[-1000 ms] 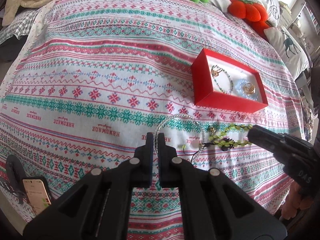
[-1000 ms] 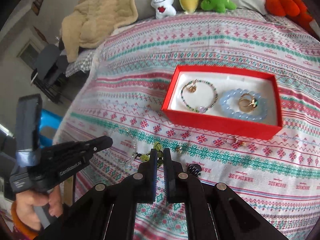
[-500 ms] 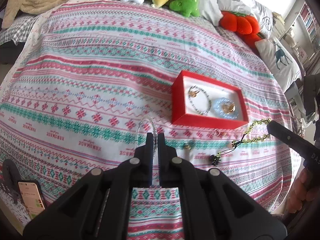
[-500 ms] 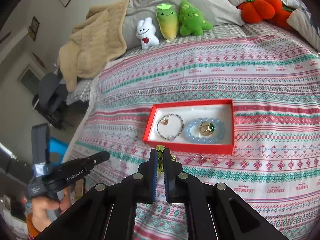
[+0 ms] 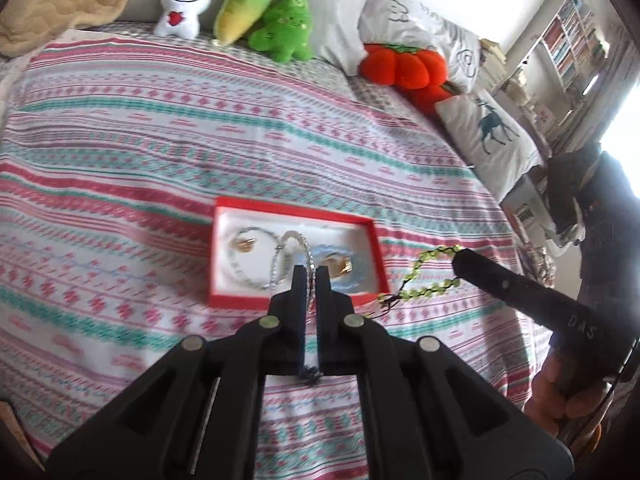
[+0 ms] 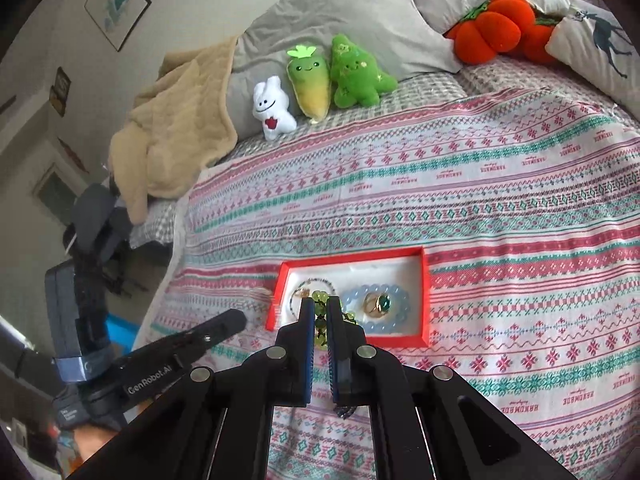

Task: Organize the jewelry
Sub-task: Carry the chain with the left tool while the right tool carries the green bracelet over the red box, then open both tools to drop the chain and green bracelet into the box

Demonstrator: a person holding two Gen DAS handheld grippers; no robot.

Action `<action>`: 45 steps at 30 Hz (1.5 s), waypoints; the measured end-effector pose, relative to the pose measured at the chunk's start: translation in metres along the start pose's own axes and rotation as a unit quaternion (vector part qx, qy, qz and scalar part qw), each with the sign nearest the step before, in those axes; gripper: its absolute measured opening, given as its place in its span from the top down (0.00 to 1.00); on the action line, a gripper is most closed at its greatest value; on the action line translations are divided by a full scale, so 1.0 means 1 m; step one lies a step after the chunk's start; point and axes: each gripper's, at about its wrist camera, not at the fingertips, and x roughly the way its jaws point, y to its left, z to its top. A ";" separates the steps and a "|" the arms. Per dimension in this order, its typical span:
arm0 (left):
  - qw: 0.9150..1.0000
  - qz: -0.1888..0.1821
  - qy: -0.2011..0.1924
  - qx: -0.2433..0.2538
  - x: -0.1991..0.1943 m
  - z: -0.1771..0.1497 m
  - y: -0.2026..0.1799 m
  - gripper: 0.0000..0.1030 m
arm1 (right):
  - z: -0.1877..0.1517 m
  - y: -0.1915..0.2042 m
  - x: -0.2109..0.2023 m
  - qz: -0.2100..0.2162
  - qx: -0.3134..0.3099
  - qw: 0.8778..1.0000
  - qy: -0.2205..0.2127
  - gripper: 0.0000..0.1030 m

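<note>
Right wrist: red box (image 6: 425,296), bracelets, ring (image 6: 378,304) inside.

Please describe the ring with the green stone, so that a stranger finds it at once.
On the striped patterned bedspread lies a shallow red box with white lining. At its right end a pale blue bead bracelet encircles the gold ring with green stone, the box's only stone-set piece.

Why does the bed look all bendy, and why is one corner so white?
Left wrist view: the fisheye lens curves the bedspread stripes; window light washes out the right edge, and the red box looks slightly blurred. Right wrist view: same bending, sharper, evenly lit.
</note>
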 end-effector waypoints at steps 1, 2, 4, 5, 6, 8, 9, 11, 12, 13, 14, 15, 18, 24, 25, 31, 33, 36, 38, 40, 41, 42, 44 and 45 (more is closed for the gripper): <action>1.000 -0.011 -0.001 -0.001 0.006 0.002 -0.003 0.95 | 0.002 -0.002 0.000 -0.001 0.000 1.000 -0.003 0.95; 1.000 -0.018 -0.001 -0.003 0.011 0.003 -0.006 0.95 | 0.004 -0.003 0.000 -0.002 0.000 1.000 -0.007 0.95; 0.999 -0.037 0.001 -0.009 0.024 0.006 -0.008 0.95 | 0.007 -0.006 -0.001 -0.005 0.000 1.000 -0.013 0.95; 0.999 -0.042 0.001 -0.012 0.027 0.006 -0.007 0.95 | 0.009 -0.008 0.000 -0.006 0.001 1.000 -0.016 0.95; 0.999 -0.046 0.003 -0.015 0.033 0.006 -0.006 0.95 | 0.011 -0.009 0.000 -0.007 0.002 1.000 -0.019 0.95; 0.999 -0.041 0.007 -0.021 0.043 0.007 0.000 0.95 | 0.014 -0.011 0.002 -0.008 0.003 1.000 -0.025 0.95; 0.999 -0.033 0.009 -0.024 0.048 0.006 0.003 0.95 | 0.016 -0.012 0.003 -0.008 0.001 1.000 -0.028 0.95; 0.999 -0.012 0.012 -0.029 0.055 0.004 0.011 0.95 | 0.019 -0.013 0.006 -0.007 -0.001 0.999 -0.034 0.94; 0.999 -0.007 0.014 -0.034 0.057 0.003 0.014 0.95 | 0.020 -0.014 0.009 -0.002 0.002 0.999 -0.034 0.94; 0.999 -0.001 0.017 -0.039 0.058 0.003 0.017 0.95 | 0.021 -0.015 0.011 0.002 0.004 0.999 -0.033 0.94; 0.999 0.006 0.017 -0.039 0.058 0.003 0.019 0.95 | 0.022 -0.015 0.015 0.005 0.005 0.999 -0.031 0.95; 0.999 0.015 0.017 -0.038 0.057 0.002 0.021 0.95 | 0.022 -0.013 0.018 0.007 0.005 1.000 -0.029 0.95; 0.999 0.028 0.018 -0.038 0.056 0.001 0.025 0.95 | 0.021 -0.005 0.030 0.014 -0.003 1.000 -0.021 0.94; 0.999 0.015 0.017 -0.044 0.053 0.001 0.026 0.95 | 0.017 0.010 0.058 0.031 -0.023 0.999 0.003 0.94; 0.999 0.014 0.017 -0.044 0.053 0.000 0.026 0.95 | 0.015 0.008 0.062 0.028 -0.023 0.999 0.006 0.94; 0.999 0.007 0.014 -0.048 0.058 0.004 0.023 0.95 | 0.013 -0.013 0.081 -0.002 -0.010 1.000 0.023 0.94; 0.999 0.007 0.013 -0.047 0.059 0.005 0.021 0.95 | 0.014 -0.019 0.084 -0.008 -0.009 1.000 0.022 0.93; 0.999 0.016 0.017 -0.039 0.059 0.005 0.017 0.91 | 0.016 -0.023 0.083 -0.024 -0.007 0.999 0.022 0.89; 0.999 0.029 0.019 -0.029 0.058 0.005 0.014 0.78 | 0.017 -0.023 0.081 -0.031 -0.010 0.999 0.026 0.87; 0.999 0.045 0.020 -0.019 0.054 0.004 0.012 0.70 | 0.017 -0.020 0.077 -0.038 -0.020 0.999 0.029 0.87; 0.998 0.049 0.021 -0.017 0.052 0.004 0.012 0.66 | 0.016 -0.018 0.075 -0.041 -0.025 0.998 0.030 0.87; 0.998 0.054 0.022 -0.014 0.049 0.004 0.012 0.64 | 0.015 -0.017 0.073 -0.044 -0.029 0.998 0.033 0.87; 0.998 0.064 0.023 -0.007 0.043 0.003 0.011 0.54 | 0.012 -0.015 0.069 -0.050 -0.037 0.997 0.041 0.87; 0.997 0.069 0.023 -0.002 0.040 0.003 0.010 0.51 | 0.011 -0.013 0.067 -0.055 -0.042 0.997 0.045 0.87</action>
